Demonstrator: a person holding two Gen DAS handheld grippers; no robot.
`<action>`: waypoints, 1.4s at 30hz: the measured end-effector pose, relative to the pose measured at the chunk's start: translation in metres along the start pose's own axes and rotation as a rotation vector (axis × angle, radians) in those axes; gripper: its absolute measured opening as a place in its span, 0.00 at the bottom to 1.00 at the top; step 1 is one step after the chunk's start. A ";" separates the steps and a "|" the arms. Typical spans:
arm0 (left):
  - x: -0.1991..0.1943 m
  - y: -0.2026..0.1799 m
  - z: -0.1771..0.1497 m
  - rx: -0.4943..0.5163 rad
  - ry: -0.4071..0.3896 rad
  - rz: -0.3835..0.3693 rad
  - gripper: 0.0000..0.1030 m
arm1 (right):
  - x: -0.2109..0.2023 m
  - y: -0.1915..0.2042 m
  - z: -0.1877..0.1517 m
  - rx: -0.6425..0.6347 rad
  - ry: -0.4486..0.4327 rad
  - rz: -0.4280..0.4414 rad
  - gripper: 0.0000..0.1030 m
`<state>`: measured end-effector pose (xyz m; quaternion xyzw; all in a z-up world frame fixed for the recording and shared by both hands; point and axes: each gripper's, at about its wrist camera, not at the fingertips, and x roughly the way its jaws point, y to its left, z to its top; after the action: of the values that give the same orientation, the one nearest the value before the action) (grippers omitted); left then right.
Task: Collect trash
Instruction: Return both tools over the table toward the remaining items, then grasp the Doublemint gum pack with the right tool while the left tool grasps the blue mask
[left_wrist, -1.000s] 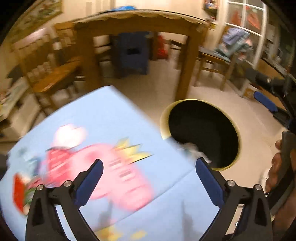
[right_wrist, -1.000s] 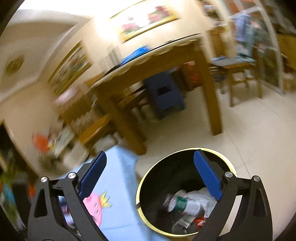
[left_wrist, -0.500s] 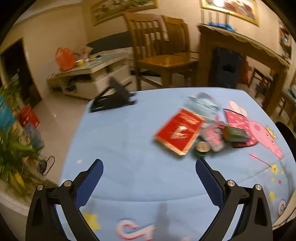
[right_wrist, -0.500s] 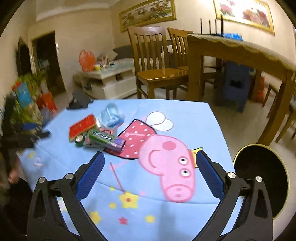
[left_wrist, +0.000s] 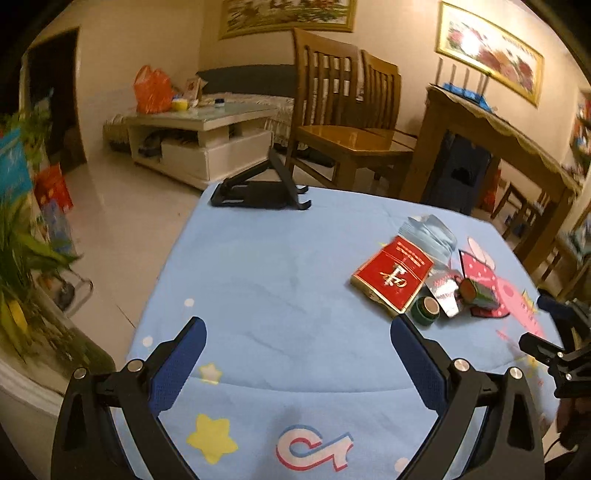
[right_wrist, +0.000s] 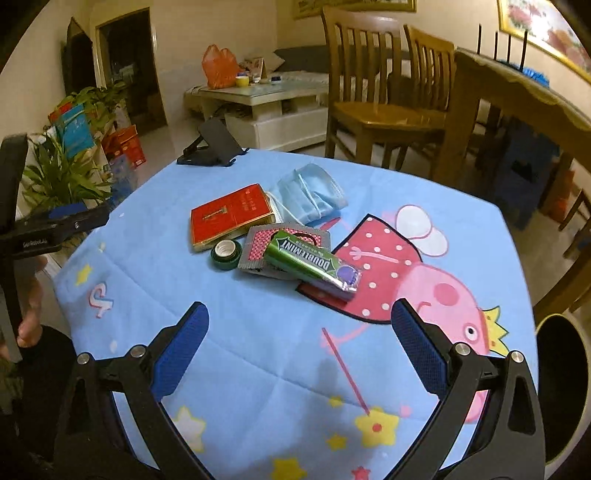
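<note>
We note both tools spread wide, holding nothing: left gripper (left_wrist: 297, 354), right gripper (right_wrist: 300, 339). Trash pile lies ahead of the right gripper: gum pack (right_wrist: 312, 260) atop foil wrapper (right_wrist: 258, 243), green cap (right_wrist: 226, 253) touching red box (right_wrist: 231, 216), face mask (right_wrist: 308, 194) beyond.

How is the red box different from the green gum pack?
The red box is flat and wide; the green gum pack is long and thin. The box lies right on the blue cloth; the gum pack rests on a silver wrapper. The box looks bigger. Both lie in the same trash pile.
</note>
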<state>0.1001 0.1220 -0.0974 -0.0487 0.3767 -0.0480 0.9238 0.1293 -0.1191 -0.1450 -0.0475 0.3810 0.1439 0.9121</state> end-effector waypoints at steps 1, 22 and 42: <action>0.001 0.002 0.000 -0.011 0.002 -0.003 0.94 | 0.004 -0.003 0.005 -0.004 0.005 0.004 0.95; 0.017 0.002 0.000 -0.016 0.060 -0.041 0.94 | 0.054 -0.001 0.017 -0.214 0.361 0.216 0.39; 0.058 -0.109 0.060 0.357 0.090 -0.204 0.94 | 0.011 -0.022 -0.027 -0.094 0.251 0.300 0.32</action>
<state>0.1779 0.0101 -0.0814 0.0801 0.3963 -0.2096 0.8903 0.1246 -0.1427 -0.1722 -0.0503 0.4876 0.2887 0.8224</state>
